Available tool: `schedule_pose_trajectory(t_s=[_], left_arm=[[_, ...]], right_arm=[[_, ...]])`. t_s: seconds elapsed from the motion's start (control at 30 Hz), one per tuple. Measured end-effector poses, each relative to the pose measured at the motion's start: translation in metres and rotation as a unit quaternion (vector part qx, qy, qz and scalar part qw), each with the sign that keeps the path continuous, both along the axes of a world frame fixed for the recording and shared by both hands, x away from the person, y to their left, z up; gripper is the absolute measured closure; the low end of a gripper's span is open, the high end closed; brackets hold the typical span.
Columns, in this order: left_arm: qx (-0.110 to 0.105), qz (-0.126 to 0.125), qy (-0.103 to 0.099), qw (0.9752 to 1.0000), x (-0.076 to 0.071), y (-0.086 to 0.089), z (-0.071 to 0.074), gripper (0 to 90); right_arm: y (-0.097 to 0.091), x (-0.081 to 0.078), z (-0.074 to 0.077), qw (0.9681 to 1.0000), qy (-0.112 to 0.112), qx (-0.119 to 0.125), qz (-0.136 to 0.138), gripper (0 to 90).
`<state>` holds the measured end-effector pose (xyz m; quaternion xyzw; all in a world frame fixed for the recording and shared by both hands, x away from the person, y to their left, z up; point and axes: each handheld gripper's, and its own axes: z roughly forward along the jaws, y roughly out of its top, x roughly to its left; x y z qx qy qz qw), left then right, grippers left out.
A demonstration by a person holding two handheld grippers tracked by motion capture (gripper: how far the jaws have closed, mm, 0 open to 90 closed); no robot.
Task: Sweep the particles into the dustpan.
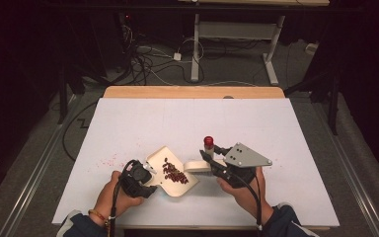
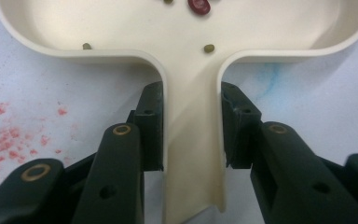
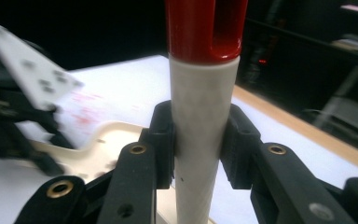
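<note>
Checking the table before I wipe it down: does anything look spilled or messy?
Yes. Red specks are scattered on the white table left of the dustpan, like crumbs or stains. The beans lie gathered inside the pan, none loose around it.

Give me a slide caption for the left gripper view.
Left gripper shut on the cream dustpan's handle, a few beans lying in the pan.
</note>
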<state>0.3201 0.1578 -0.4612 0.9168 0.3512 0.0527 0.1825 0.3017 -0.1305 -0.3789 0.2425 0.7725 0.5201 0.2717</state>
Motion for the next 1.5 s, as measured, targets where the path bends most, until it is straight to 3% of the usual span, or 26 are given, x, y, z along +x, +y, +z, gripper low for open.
schedule_pose_trajectory(t_s=[0.1, 0.2, 0.3, 0.67, 0.9, 1.03, 1.27, 1.5], left_arm=[[-0.001, 0.000, 0.000, 1.0000, 0.000, 0.000, 0.000, 63.9], [-0.002, 0.000, 0.000, 1.0000, 0.000, 0.000, 0.000, 63.9], [-0.002, 0.001, 0.001, 1.0000, 0.000, 0.001, 0.000, 63.9], [-0.010, 0.005, 0.000, 0.9999, 0.000, 0.002, -0.001, 63.8], [-0.011, 0.008, -0.001, 0.9999, 0.000, 0.002, -0.001, 63.8], [-0.011, 0.010, -0.001, 0.9999, 0.000, 0.002, -0.001, 63.9], [-0.014, 0.014, -0.001, 0.9998, 0.000, 0.002, -0.001, 63.9], [-0.033, 0.020, -0.004, 0.9992, 0.001, 0.004, -0.003, 63.9]], right_arm=[[0.000, -0.003, 0.003, 0.9997, 0.004, 0.022, 0.011, 70.0], [-0.006, -0.004, 0.009, 0.9992, -0.009, 0.038, 0.002, 69.9], [-0.012, -0.002, 0.012, 0.9990, -0.007, 0.045, -0.005, 69.9], [-0.018, 0.005, 0.010, 0.9982, -0.007, 0.048, -0.035, 69.9], [-0.012, 0.005, 0.003, 0.9970, -0.030, 0.035, -0.062, 69.9], [-0.001, 0.004, -0.005, 0.9983, -0.017, 0.026, -0.049, 69.9], [0.009, -0.003, -0.004, 0.9988, 0.002, 0.046, -0.017, 69.9], [0.006, -0.003, 0.005, 0.9979, -0.013, 0.059, -0.025, 69.9]])
